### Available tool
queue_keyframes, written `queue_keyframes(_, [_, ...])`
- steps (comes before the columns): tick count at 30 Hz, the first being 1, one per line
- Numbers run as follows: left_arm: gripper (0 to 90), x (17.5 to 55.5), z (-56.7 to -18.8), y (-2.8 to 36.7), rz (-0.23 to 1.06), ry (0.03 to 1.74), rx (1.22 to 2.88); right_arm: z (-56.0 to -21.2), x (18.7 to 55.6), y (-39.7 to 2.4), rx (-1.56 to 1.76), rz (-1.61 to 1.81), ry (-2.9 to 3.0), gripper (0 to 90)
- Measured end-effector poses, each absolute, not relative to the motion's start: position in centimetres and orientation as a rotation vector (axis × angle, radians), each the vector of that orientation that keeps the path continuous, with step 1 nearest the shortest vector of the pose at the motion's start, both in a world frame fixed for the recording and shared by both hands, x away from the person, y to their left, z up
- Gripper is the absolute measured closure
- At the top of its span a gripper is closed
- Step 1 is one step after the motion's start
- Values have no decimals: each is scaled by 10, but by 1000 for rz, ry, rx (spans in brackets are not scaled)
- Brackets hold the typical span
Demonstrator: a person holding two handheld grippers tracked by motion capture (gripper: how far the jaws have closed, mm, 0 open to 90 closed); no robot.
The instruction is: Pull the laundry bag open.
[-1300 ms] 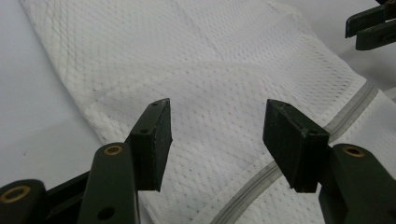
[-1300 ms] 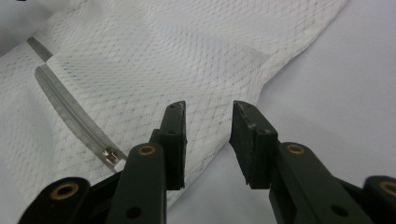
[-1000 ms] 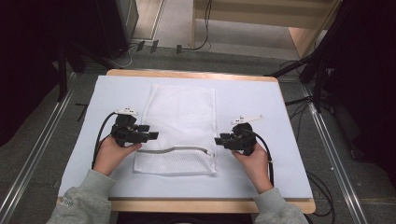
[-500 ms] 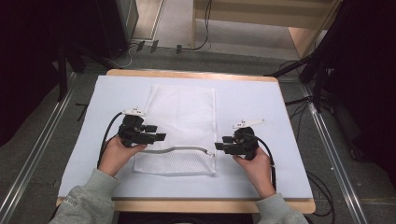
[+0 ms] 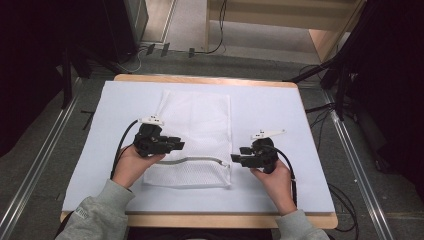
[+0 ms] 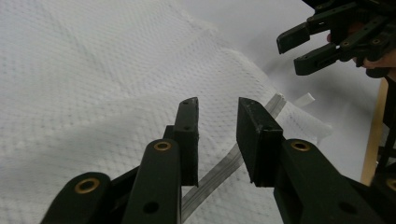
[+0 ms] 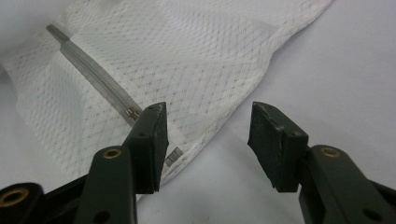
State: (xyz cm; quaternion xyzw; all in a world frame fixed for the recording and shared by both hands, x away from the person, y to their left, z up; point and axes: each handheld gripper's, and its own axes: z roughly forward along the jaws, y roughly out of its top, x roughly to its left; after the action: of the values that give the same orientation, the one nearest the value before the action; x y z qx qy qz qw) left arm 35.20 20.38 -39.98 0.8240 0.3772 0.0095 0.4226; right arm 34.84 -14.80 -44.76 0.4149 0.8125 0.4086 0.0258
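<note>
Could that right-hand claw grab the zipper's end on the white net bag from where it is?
Probably yes. The right gripper is open, the zipper end lies just past one jaw at the mesh bag edge, and nothing sits between them.

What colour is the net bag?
White mesh laundry bag with a grey zipper; clearest in the right gripper view.

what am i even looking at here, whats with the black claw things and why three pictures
A person stands at a table, holding a hand-operated tool in each hand: the left gripper and the right gripper. One picture comes from a camera above the table; the other two come from cameras riding on each gripper, looking along its black jaws. On the pale blue table cover lies a white mesh bag with a grey zipper. Both grippers are open, holding nothing, one near each end of the zipper.
</note>
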Motion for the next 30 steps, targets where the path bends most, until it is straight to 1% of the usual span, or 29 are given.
queue_keyframes(7, [816,350,-400,184,3,886,2108,-449,346,-147,1281,1250,2513,501])
queue_keyframes(11, [840,349,-401,175,23,841,2135,-451,345,-146,1279,1239,2520,511])
queue_keyframes(21, [847,350,-404,153,-13,801,2146,-453,341,-148,1292,1232,2511,520])
queue_keyframes(30, [847,351,-413,126,-43,744,2198,-454,337,-149,1303,1217,2507,519])
